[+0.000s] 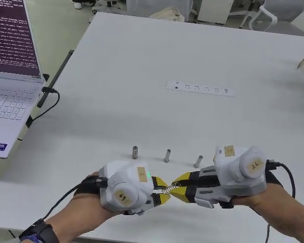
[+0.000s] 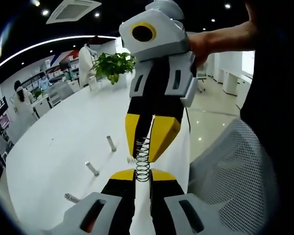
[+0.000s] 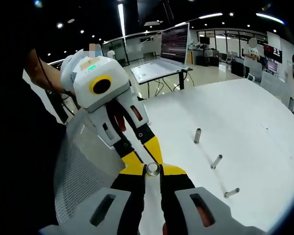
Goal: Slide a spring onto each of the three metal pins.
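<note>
At the table [image 1: 142,66] edge, left gripper [image 1: 161,190] and right gripper [image 1: 179,185] are both clamping one spring [image 1: 169,189]. Leftmost pin [image 1: 135,151] is apparently wearing one already; two more are waiting.

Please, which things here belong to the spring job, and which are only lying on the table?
Job: spring, metal pins, left gripper, right gripper.
Lying about: power strip, laptop.

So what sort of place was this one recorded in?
Probably an open-plan office or lab: a long white table with a laptop and power strip, an office chair beyond, and a potted plant.
</note>
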{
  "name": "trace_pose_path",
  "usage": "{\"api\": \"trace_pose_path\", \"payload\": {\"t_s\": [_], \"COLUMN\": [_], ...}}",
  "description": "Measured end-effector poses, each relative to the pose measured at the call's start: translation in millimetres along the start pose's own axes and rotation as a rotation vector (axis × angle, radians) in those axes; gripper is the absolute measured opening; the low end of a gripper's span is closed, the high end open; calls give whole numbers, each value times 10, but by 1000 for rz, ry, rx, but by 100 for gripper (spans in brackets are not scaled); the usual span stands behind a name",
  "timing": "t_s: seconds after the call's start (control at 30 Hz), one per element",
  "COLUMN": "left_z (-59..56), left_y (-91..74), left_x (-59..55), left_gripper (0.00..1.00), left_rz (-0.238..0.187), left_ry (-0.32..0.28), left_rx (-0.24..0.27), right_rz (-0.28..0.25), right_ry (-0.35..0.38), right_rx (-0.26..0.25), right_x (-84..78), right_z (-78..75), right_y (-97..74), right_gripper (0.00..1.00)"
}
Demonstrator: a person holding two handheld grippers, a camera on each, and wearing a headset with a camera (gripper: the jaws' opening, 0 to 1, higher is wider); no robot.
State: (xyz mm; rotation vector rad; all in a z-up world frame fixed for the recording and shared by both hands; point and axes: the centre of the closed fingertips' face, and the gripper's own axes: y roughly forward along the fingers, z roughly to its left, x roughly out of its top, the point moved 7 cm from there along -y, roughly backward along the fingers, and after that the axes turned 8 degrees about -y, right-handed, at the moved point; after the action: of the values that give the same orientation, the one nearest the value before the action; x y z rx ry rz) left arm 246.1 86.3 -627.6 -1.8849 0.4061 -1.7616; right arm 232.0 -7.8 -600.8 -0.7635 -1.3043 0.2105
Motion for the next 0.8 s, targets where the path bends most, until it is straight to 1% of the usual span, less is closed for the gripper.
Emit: {"api": "trace_pose_path", "payload": {"t_s": [0.27,0.5,0.6,0.8], "left_z": [-9,-26,-41,-46], "left_y": [3,-9,-25,-30], "left_x": [31,68,114,169], "left_gripper": [2,2,2,2], "left_rz": [-17,-27,-43,-53], "left_ry": [-9,-14,-23,-18], "left_rx": [-3,-13,-19,-24], "right_rz": [47,69,99,126], "right_ry": [-69,-118,-155,-213], "right_rx": [16,34,44,61], "right_x": [52,89,95,155], "right_z": [-12,-2,-10,-27], "right_y": [-23,-61,-77,-112], "right_gripper": [8,9,9,11]}}
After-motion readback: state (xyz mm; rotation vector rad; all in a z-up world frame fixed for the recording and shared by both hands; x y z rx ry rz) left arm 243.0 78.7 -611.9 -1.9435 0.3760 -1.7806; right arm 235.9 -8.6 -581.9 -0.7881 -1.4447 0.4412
